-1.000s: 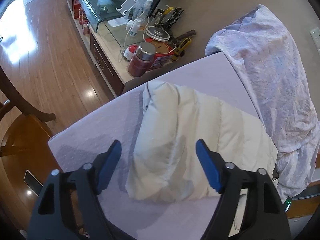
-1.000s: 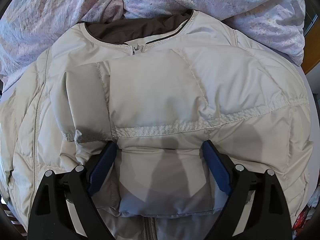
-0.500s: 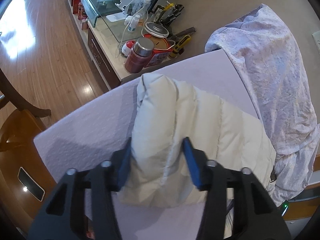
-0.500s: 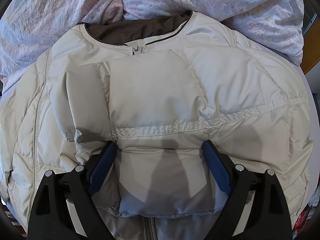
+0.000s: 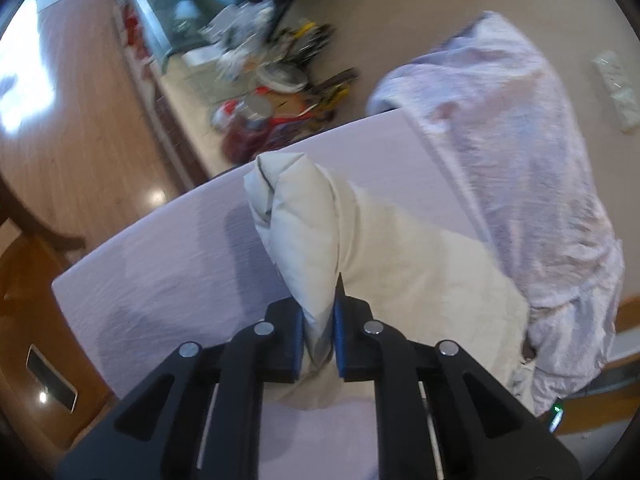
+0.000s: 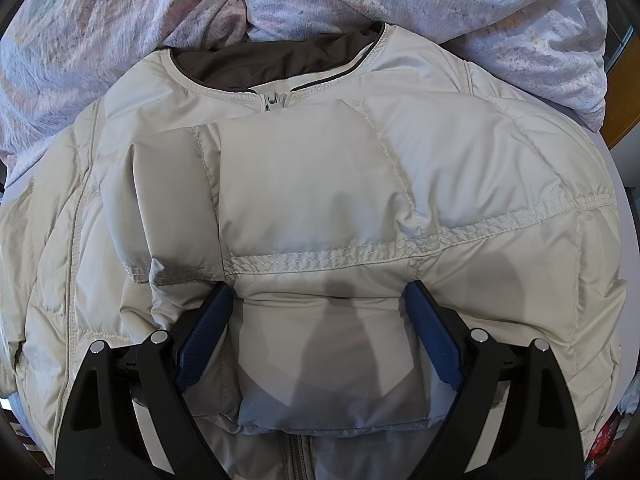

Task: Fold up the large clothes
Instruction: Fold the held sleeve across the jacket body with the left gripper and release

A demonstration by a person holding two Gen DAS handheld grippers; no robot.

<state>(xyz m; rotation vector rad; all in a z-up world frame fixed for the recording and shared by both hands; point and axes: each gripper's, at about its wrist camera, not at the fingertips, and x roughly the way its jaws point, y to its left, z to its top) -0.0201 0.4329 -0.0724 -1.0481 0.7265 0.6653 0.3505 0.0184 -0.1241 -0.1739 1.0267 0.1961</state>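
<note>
The lavender-covered table (image 5: pixel 168 264) carries the cream puffer jacket (image 6: pixel 320 184), laid front up with its collar toward the crumpled floral sheet (image 6: pixel 120 20) heaped at the far side; both sleeves are folded in across the chest. Big change sits on the left: a second ago my left gripper (image 5: pixel 318 336) hung wide open over the jacket's hem end (image 5: pixel 296 216), half a second ago its blue pads were closing in, and now the jaws are pinched nearly together on a ridge of that padding, which stands bunched and lifted off the table. The left view is motion-blurred, so I judge the lift is under way. My right gripper (image 6: pixel 320 336) has not moved in that time: jaws spread wide, straddling the folded sleeve cuff (image 6: pixel 332 364) at mid-chest, tips resting on the fabric, gripping nothing. I read this as the start of the bottom-to-collar fold, right side acting as anchor. Slippery shell; the pinch may slide.
</note>
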